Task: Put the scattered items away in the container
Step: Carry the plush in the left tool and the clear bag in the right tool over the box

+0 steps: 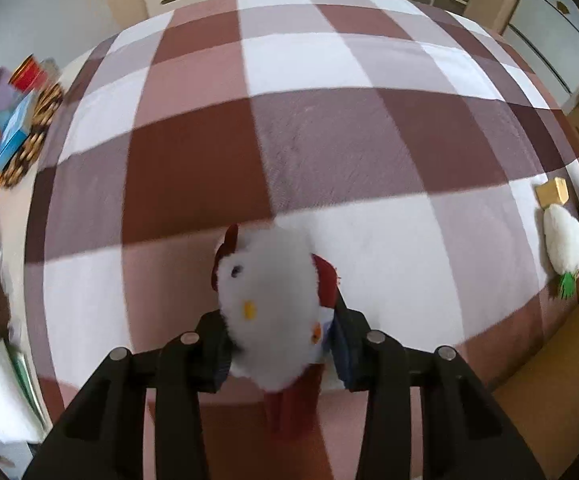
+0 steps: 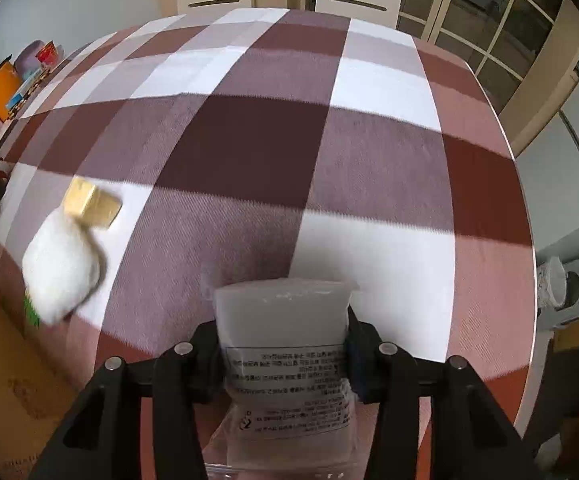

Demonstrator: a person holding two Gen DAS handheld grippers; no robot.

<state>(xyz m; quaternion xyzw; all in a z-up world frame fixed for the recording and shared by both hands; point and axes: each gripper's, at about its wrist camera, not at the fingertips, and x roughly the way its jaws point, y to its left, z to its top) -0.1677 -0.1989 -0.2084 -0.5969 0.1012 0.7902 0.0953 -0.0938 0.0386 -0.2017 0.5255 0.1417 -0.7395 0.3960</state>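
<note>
While the left gripper points steeply down at the checked cloth, its two black fingers stand narrow and clamp a white plush chicken between them. The toy's body fills the gap from one pad to the other; its head, with a red comb, a dark eye and a yellow beak, rises just beyond the fingertips, and a red part hangs back behind the pads toward the camera. Far off to the right of the fingers lie a white plush radish with green leaves and a small yellow block touching its far end. Well left of the fingers, past the cloth's edge, sits a clutter of boxes.

From the right wrist, the right gripper is closed on a clear plastic packet — the pads press its sides, the printed label sits level with the fingers, and the top edge stands beyond the tips. To the left of these fingers the same radish and yellow block lie on a white square, blurred. Only this view shows the packet; only the left view shows the chicken. A cardboard surface lies at the near left — I cannot tell whether it is the container.
</note>
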